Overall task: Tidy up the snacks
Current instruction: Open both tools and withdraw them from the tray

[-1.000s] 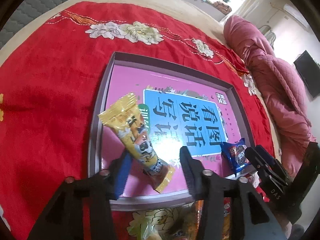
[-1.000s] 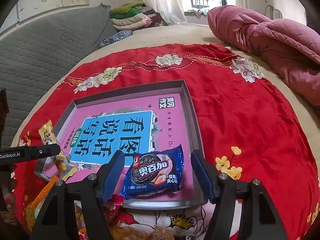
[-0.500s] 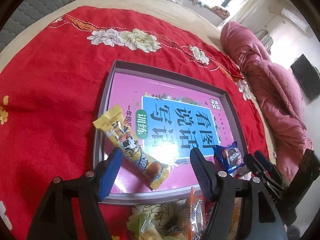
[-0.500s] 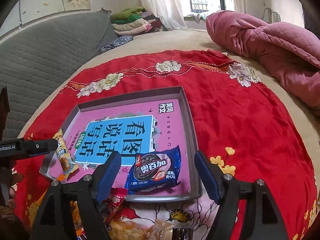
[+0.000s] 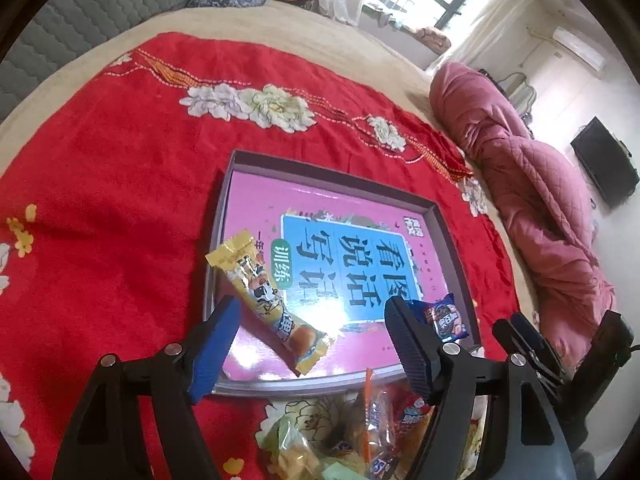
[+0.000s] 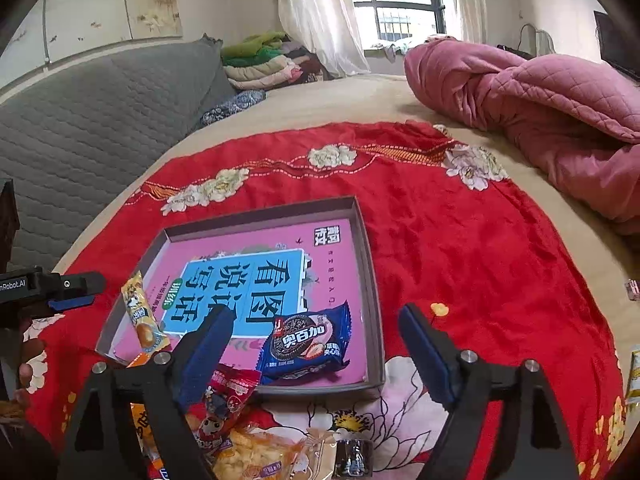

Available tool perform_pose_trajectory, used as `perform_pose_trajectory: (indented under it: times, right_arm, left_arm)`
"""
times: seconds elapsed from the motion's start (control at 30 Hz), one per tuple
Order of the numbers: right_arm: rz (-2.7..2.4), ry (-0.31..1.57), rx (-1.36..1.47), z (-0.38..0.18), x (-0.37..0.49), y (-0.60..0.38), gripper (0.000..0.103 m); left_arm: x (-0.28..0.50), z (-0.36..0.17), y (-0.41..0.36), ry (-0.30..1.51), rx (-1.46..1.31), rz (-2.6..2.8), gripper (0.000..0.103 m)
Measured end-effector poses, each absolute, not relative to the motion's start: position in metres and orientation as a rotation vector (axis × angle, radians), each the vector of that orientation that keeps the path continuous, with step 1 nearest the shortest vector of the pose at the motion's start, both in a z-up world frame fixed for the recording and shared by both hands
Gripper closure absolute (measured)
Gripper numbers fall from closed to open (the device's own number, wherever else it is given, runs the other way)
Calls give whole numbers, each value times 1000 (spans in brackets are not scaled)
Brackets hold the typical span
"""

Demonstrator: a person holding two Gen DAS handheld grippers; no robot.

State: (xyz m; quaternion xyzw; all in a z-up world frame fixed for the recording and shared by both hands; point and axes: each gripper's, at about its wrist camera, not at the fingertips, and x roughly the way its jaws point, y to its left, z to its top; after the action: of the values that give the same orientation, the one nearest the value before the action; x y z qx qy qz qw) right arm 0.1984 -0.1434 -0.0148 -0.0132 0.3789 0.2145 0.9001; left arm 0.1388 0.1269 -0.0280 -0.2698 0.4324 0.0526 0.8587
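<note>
The left gripper (image 5: pixel 310 338) has its jaws apart and opening, pads clear of the yellow snack bar (image 5: pixel 269 302) that lies between and beyond them. That bar rests slantwise at the near left corner of the shallow box (image 5: pixel 218 216), its upper end overlapping the box's left wall; a cartoon cow shows on the wrapper, but its lettering is too small to read. The right gripper (image 6: pixel 316 346) is likewise parted and opening, with nothing pressed between its pads. Ahead of it lies the blue cookie packet (image 6: pixel 306 344), flat in the near right corner of the box, printed "奥百加" beside a picture of a dark sandwich cookie. The box floor is a pink sheet with a blue panel bearing large characters "看图说话写话" and a green oval reading "训练", all upside down to both cameras.

Nearer than the box, on the red floral cloth (image 6: pixel 460 240) spread on the bed (image 6: pixel 340 96), sits a heap of loose snacks (image 6: pixel 240 432): a red packet, an orange one and clear-wrapped pastries, partly hidden behind the gripper arms and cut off by the lower edge. At the left edge of the right view, the left gripper's body shows the partial lettering "nRobot.AI". A pink quilt (image 6: pixel 552 112) is bunched on the far right.
</note>
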Motion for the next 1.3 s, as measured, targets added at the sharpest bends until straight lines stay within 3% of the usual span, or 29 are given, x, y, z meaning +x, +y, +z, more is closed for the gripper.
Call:
perform_pose_trajectory:
  times: [0.57,1.3]
  right_arm:
    - [433,734,-11,7,178,-159,17]
    - [432,760,-9,10,153,-175,16]
  left_arm:
    - [109,-1,128,872,-554,159,26]
    - [69,-21,122,985,-578,167,26]
